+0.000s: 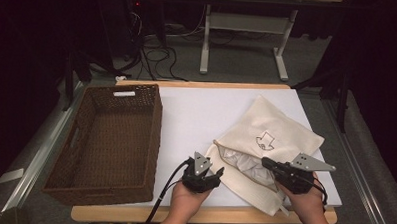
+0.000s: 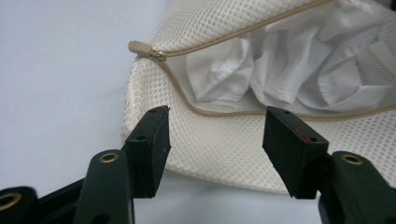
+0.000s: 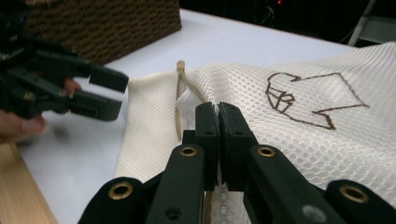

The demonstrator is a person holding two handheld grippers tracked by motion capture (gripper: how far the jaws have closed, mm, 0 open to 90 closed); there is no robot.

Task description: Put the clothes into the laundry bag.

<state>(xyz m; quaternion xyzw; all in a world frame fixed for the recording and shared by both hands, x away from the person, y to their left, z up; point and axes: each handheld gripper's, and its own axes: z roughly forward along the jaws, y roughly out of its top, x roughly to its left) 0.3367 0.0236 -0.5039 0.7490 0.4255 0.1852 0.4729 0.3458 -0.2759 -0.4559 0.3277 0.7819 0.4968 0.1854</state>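
right gripper [image 3: 218,109] clamps mesh bag [image 1: 281,132] edge; left gripper [image 2: 215,135] open beside it

Left gripper [image 1: 215,173] held low with jaws spread wide — right gripper [image 1: 266,162] pinched closed, both hands gripping from below.

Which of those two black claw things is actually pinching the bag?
The right gripper: its jaws are pressed together on the mesh bag at its opening. The left gripper has its jaws spread apart, just short of the bag's corner.
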